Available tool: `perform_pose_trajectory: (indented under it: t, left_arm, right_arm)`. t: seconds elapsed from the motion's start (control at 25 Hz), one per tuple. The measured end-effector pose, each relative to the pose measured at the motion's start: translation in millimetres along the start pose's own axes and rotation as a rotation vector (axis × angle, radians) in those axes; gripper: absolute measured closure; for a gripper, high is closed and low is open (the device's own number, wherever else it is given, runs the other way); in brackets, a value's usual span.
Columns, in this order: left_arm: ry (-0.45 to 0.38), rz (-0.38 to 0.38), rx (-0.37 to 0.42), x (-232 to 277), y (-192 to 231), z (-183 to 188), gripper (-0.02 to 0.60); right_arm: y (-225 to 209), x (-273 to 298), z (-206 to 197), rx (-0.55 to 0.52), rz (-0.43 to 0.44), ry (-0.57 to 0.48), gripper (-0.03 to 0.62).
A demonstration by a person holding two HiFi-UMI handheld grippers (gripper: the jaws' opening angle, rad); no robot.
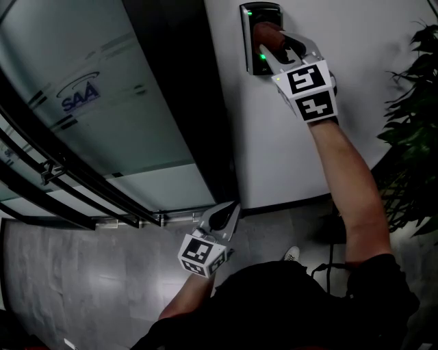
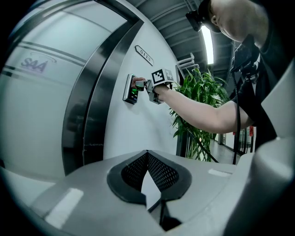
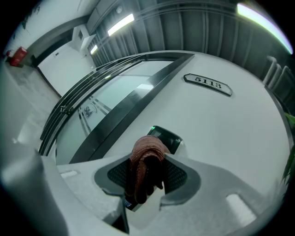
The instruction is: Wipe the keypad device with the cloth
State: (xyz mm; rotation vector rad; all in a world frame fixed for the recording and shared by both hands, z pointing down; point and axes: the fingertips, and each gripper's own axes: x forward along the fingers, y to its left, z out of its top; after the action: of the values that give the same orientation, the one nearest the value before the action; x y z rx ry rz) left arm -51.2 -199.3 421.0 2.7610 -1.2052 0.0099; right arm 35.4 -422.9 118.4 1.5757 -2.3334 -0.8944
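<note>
mostly hidden: the keypad device (image 1: 256, 16) on the white wall (image 1: 274, 137) is covered by the cloth (image 1: 267, 35) and the right gripper (image 1: 271, 49). keys cannot be made out; only its dark frame and green lights show. right gripper's jaws pinch the bunched reddish-brown cloth, which lies against the device's face. right arm (image 1: 349, 171) stretched out to the wall, forearm bare. left gripper (image 1: 226, 213) held low near the body, jaw tips pressed together with nothing between, aimed toward the foot of the glass door (image 1: 102, 116).
</note>
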Motion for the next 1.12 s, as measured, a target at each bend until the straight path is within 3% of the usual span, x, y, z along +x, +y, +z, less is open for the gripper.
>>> perform_pose_trajectory:
  t: [1.12]
  left_arm:
    - [0.007,-0.024,-0.004,2,0,-2,0.566]
  right_arm:
    - [47,-15,-65,0.054,0.06,0.108,0.446]
